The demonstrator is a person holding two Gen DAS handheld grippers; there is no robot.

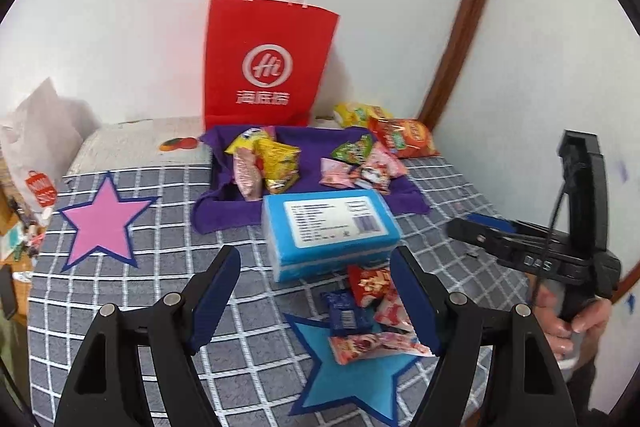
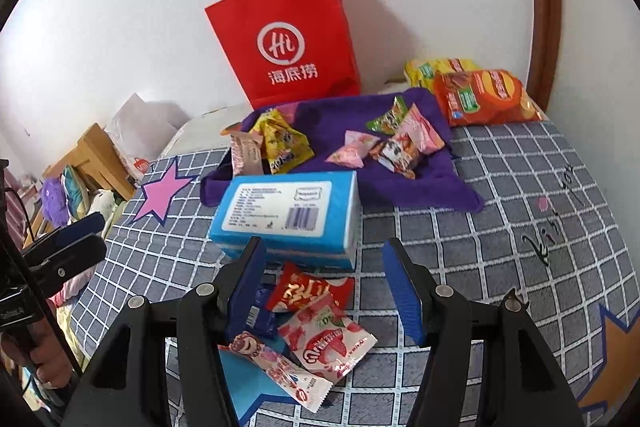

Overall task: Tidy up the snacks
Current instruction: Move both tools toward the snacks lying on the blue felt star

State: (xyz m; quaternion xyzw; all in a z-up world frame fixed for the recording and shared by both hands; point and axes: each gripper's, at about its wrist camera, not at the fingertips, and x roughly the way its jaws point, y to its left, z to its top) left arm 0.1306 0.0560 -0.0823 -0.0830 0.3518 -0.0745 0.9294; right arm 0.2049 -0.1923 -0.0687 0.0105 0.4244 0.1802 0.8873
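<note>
1. The step in hand looks like a pick from the near pile — the right gripper is hanging over the small snack packets on the checked bedspread, its jaws standing partly open and gripping nothing.
2. The red packet and the strawberry packet are lying between the right fingers but lower, not touching the pads; the dark blue packet is sitting just beside the left finger.
3. The left gripper is waiting wide and empty, nearer the same pile on the blue star.
4. The next move probably calls for dropping onto one packet, closing on it, and carrying it past the blue tissue pack to the purple cloth by the far edge — where other snacks are already lying before the red paper bag.
</note>
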